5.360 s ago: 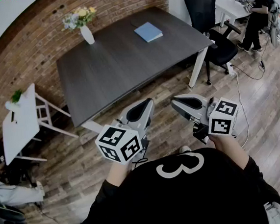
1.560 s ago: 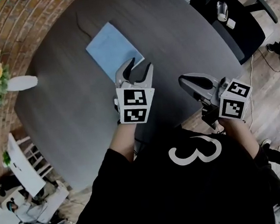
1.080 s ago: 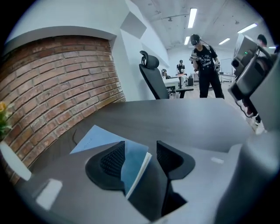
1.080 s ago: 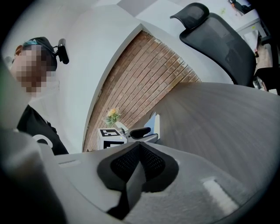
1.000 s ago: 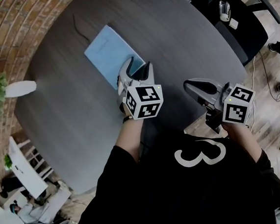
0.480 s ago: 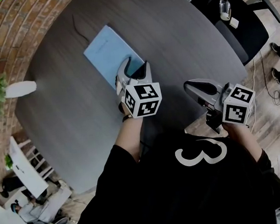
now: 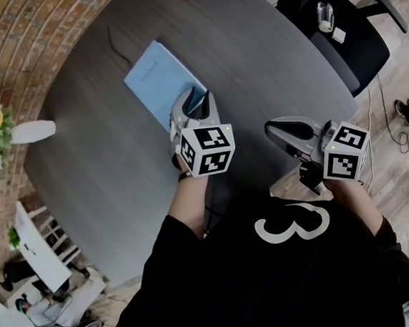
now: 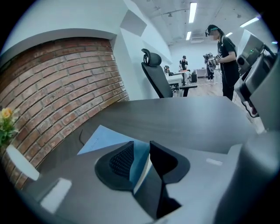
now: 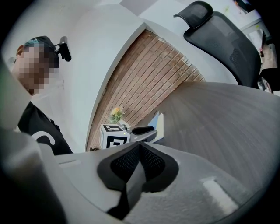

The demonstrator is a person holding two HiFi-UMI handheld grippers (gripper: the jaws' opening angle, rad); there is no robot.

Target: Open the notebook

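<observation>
A light blue notebook (image 7: 154,78) lies shut on the dark grey table (image 7: 251,54). Its near corner (image 8: 141,159) sits between the jaws of my left gripper (image 7: 198,99), which are closing on it. In the left gripper view (image 8: 142,146) the blue cover fills most of the narrow gap, with a white page edge under it. I cannot see the pads pressing on it. My right gripper (image 7: 269,128) hovers over the table's near edge, to the right of the left one. Its pads (image 9: 140,146) meet with nothing between them. From there I see the left gripper (image 9: 142,131) at the notebook (image 9: 159,122).
A white vase (image 7: 32,130) with yellow flowers stands at the table's left end by the brick wall. A black office chair (image 7: 350,30) stands off the far right side. A person (image 8: 225,61) stands in the room beyond the table.
The left gripper's jaws have narrowed around the notebook's near corner. Both hands have stayed nearly in place.
</observation>
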